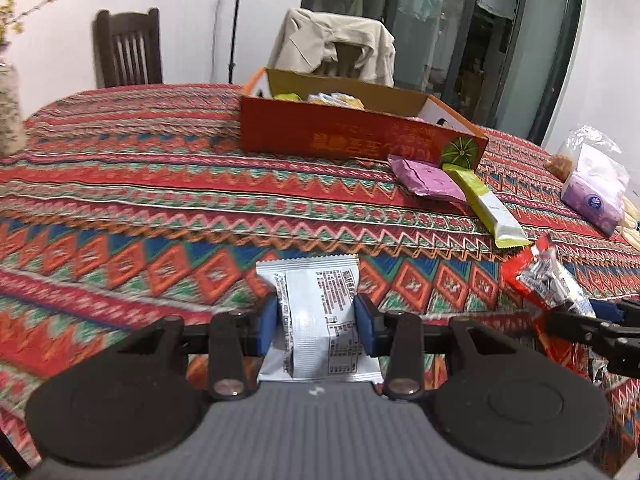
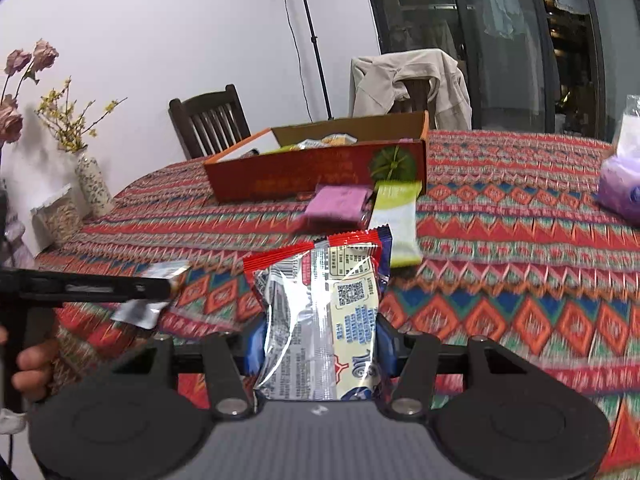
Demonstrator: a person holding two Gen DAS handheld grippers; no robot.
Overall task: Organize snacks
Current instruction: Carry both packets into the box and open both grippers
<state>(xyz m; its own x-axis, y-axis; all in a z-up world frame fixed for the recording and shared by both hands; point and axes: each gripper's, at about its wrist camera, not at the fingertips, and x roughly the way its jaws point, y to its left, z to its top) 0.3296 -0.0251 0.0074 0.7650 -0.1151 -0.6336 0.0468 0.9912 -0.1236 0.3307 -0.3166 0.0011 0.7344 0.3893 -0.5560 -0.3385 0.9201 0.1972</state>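
Note:
My left gripper [image 1: 316,322] is shut on a white snack packet [image 1: 316,312], held above the patterned tablecloth. My right gripper [image 2: 318,344] is shut on a red-and-silver snack bag [image 2: 320,312]; that bag also shows at the right of the left wrist view [image 1: 548,276]. An open orange cardboard box [image 1: 340,136] with several snacks inside stands at the far side of the table and shows in the right wrist view too [image 2: 312,174]. A pink packet [image 1: 428,180] and a green-and-white bar [image 1: 488,204] lie just in front of the box.
A purple tissue pack [image 1: 596,192] lies at the far right. A flower vase [image 2: 92,184] and a jar [image 2: 60,216] stand at the table's left edge. Two chairs [image 1: 128,48] stand behind the table, one draped with a jacket [image 1: 332,44].

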